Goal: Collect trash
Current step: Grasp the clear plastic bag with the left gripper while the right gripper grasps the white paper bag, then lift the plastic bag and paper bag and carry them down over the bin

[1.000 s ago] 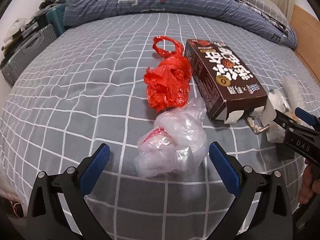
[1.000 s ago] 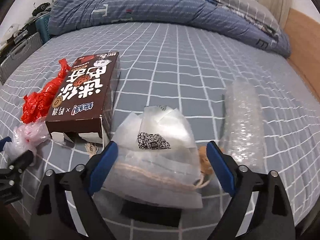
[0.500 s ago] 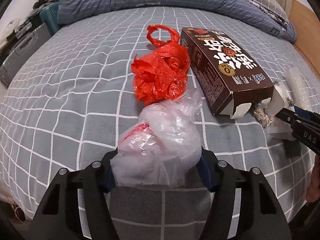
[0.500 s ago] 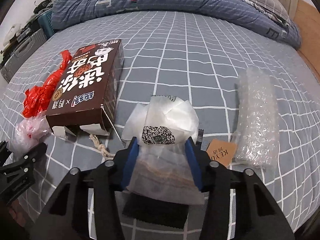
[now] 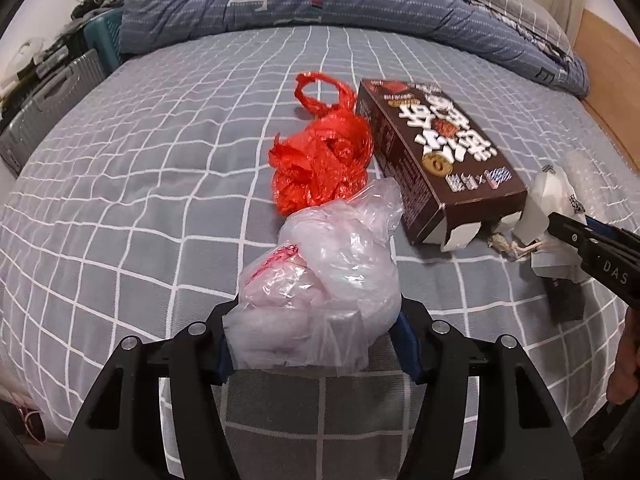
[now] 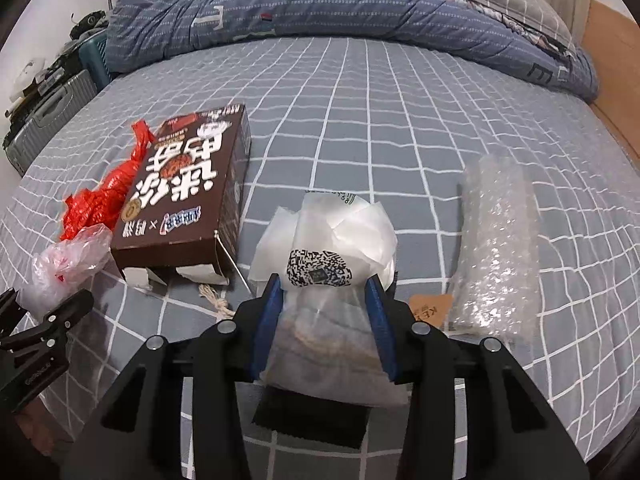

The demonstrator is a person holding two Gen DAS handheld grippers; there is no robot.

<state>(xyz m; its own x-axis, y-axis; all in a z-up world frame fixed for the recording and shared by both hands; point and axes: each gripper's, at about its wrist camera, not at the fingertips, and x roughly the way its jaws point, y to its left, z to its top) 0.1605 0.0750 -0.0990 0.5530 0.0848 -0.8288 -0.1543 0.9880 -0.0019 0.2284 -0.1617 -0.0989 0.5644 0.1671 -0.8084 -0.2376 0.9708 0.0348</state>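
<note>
Both jaws have just been closing: the left gripper (image 5: pixel 316 344) is clamped on the clear bag (image 5: pixel 324 276), the right gripper (image 6: pixel 326 328) on the white pouch (image 6: pixel 332 248), both on the bed (image 6: pixel 400 120); grasping is done, lifting is judged next.

A home bedroom: a bed (image 6: pixel 400 128) with checked sheet, a rumpled duvet (image 6: pixel 320 4), suitcases (image 5: pixel 48 100) alongside.

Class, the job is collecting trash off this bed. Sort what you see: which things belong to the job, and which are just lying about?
Belongs to the job:
clear plastic bag, in the left gripper
white QR-code packet, in the right gripper
red plastic bag
brown box
bubble wrap

Just lying about:
quilt
suitcase
</note>
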